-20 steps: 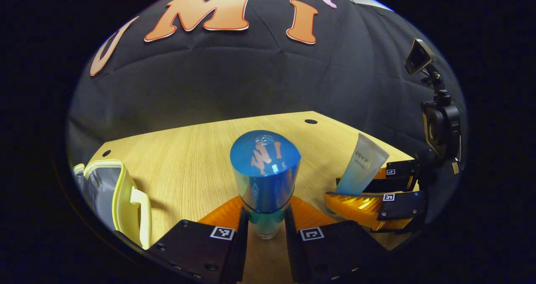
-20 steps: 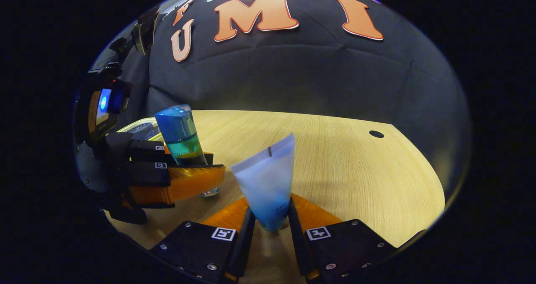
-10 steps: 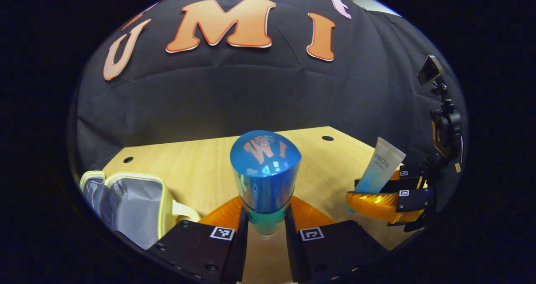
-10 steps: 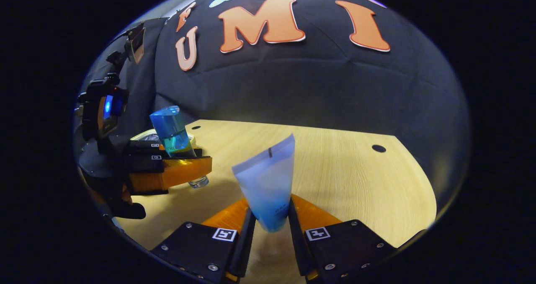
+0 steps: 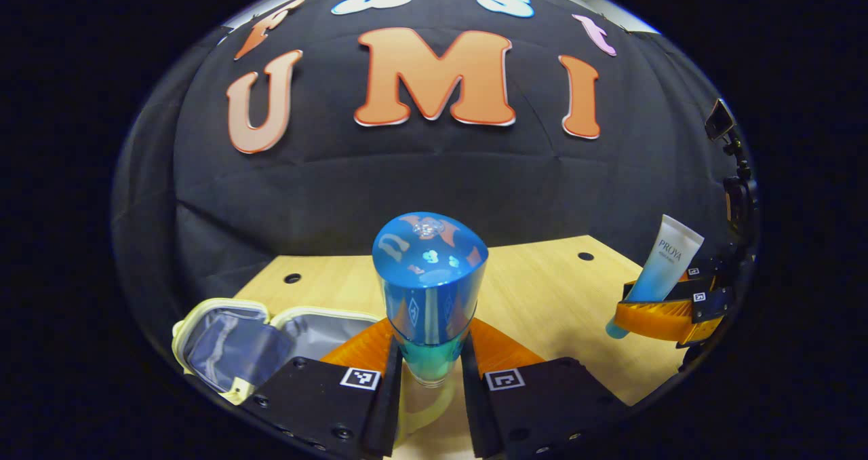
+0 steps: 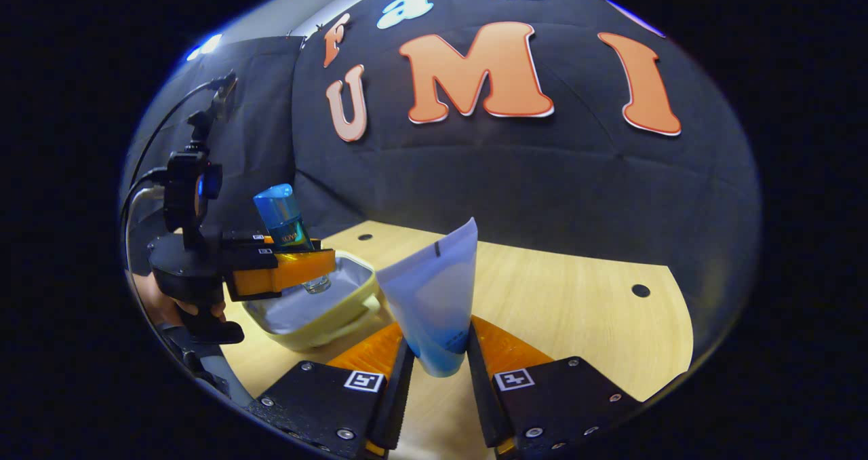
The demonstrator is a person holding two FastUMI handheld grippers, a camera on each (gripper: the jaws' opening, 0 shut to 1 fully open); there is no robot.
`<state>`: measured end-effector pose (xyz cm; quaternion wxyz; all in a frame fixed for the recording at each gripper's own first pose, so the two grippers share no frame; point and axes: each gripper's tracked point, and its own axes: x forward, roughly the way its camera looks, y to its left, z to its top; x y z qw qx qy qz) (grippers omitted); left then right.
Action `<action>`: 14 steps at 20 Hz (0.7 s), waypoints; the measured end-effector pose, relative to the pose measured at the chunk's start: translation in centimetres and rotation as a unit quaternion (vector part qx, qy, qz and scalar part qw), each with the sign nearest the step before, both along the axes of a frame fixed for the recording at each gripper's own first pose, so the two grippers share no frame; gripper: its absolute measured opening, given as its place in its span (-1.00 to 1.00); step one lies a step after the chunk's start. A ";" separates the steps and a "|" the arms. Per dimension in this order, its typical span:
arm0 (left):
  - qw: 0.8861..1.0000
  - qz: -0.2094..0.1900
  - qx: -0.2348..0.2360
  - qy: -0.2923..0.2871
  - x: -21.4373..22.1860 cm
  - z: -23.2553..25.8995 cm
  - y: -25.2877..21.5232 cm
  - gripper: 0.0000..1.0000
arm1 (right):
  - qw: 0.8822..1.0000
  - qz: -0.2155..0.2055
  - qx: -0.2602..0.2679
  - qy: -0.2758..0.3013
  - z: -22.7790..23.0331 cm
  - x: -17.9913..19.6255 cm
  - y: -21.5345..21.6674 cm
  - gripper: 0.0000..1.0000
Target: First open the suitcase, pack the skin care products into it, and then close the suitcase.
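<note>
Blue and glossy, the bottle (image 5: 429,290) stands upright in your left claw (image 5: 429,372), both fingers pressed on its lower body, and in the right gripper view it hangs just above the open suitcase (image 6: 319,311), a small pale-yellow case with a grey lining that lies on the wooden surface (image 6: 563,311). Your right claw (image 6: 436,368) is clamped on the tube (image 6: 434,297), well off to the side. To place the bottle well, I'd bring it down over the middle of the lining, clear of the yellow rim, and let go only once it rests inside; the hard, slick body may roll if dropped from height, so laying it on its side seems wise. Keep the tube held back until the left claw has cleared the case.
</note>
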<state>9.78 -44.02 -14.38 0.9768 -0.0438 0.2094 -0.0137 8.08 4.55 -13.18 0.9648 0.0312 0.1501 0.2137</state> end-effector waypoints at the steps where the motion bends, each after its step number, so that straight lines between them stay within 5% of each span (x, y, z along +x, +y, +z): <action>1: 1.000 0.009 0.002 -0.001 -0.5 0.4 1.7 -0.17 | 1.000 0.005 -0.002 -0.006 0.9 -0.1 0.8 -0.10; 6: 1.000 0.023 0.015 0.009 -2.6 0.4 9.9 -0.14 | 1.000 -0.007 -0.011 -0.026 3.4 0.8 4.6 -0.10; 14: 0.992 -0.040 -0.017 0.122 -2.1 -9.0 14.7 -0.13 | 0.998 -0.053 -0.030 0.005 2.8 0.7 8.6 -0.10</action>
